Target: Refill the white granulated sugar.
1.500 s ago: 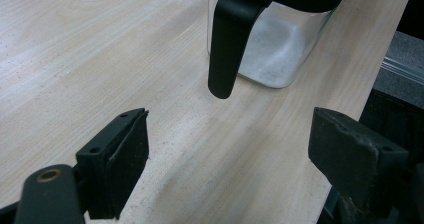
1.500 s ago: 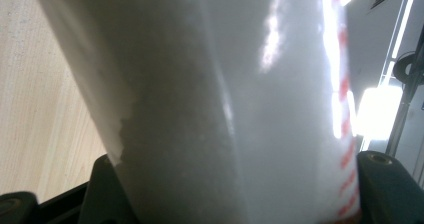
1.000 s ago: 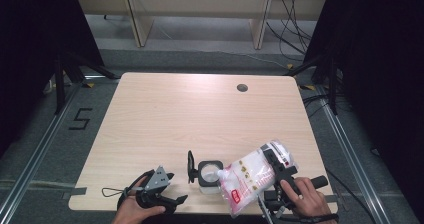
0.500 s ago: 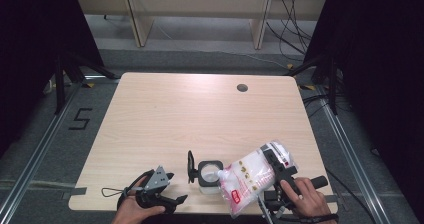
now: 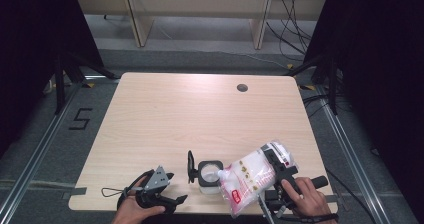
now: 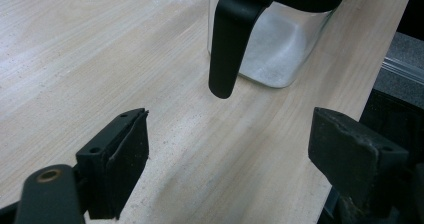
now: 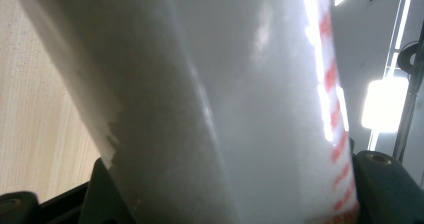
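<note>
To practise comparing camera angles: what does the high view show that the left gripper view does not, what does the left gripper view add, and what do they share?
High view alone: the right gripper clamped on a tilted white bag with red print, its corner over the open mouth of the glass jar; the person's hands; the round hole in the tabletop. Left gripper view alone: a close look at the left gripper with jaws wide apart and nothing between them, and white powder at the jar's bottom. Shared: the jar with its hanging black lid on the wooden table.
</note>
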The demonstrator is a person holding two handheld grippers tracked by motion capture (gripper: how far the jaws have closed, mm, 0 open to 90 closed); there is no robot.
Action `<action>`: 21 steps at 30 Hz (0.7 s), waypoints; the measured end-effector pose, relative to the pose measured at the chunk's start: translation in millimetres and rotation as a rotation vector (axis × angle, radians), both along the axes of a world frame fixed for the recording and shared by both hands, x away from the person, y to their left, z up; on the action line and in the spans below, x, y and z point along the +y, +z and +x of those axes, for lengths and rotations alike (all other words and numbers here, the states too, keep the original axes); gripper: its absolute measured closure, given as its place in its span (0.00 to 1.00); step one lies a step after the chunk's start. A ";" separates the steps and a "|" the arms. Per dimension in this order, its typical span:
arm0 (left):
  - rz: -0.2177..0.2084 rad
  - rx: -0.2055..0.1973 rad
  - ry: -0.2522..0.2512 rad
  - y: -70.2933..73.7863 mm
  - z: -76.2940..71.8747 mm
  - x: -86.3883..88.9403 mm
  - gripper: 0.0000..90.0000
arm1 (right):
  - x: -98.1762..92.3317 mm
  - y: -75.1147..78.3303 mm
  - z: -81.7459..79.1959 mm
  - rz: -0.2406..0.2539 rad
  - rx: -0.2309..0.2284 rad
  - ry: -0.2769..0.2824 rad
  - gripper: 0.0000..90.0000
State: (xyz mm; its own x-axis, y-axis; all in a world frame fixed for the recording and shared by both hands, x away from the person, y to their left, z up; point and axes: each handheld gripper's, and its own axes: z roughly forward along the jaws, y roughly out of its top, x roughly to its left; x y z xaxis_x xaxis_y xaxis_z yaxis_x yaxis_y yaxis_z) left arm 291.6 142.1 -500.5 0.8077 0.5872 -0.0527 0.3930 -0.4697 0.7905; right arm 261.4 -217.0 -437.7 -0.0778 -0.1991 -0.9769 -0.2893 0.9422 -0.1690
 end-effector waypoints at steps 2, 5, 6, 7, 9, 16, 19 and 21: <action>0.012 -0.017 -0.017 0.4 1.2 0.7 0.18 | -0.1 0.1 0.0 -0.003 -0.001 -0.001 0.45; 0.012 -0.018 -0.017 0.5 1.2 0.7 0.18 | -0.5 -1.0 1.3 0.004 -0.016 0.019 0.45; 0.010 -0.018 -0.015 0.4 1.2 0.6 0.18 | -0.4 -2.0 0.9 0.014 -0.016 0.014 0.45; 0.008 -0.014 -0.013 0.3 0.9 0.5 0.18 | -0.3 -1.9 0.8 0.014 -0.015 0.014 0.45; 0.011 -0.018 -0.016 0.4 1.3 0.7 0.18 | -0.2 -1.7 0.9 0.011 -0.016 0.016 0.45; 0.001 0.000 -0.001 0.1 0.0 0.1 0.18 | -0.3 -0.7 0.8 0.010 -0.007 0.014 0.45; 0.000 0.001 0.001 0.0 0.0 0.1 0.18 | -0.4 0.2 -0.1 0.011 0.001 -0.001 0.45; 0.001 0.001 0.001 0.1 0.1 0.2 0.18 | -0.5 0.3 -0.3 0.013 0.003 -0.005 0.45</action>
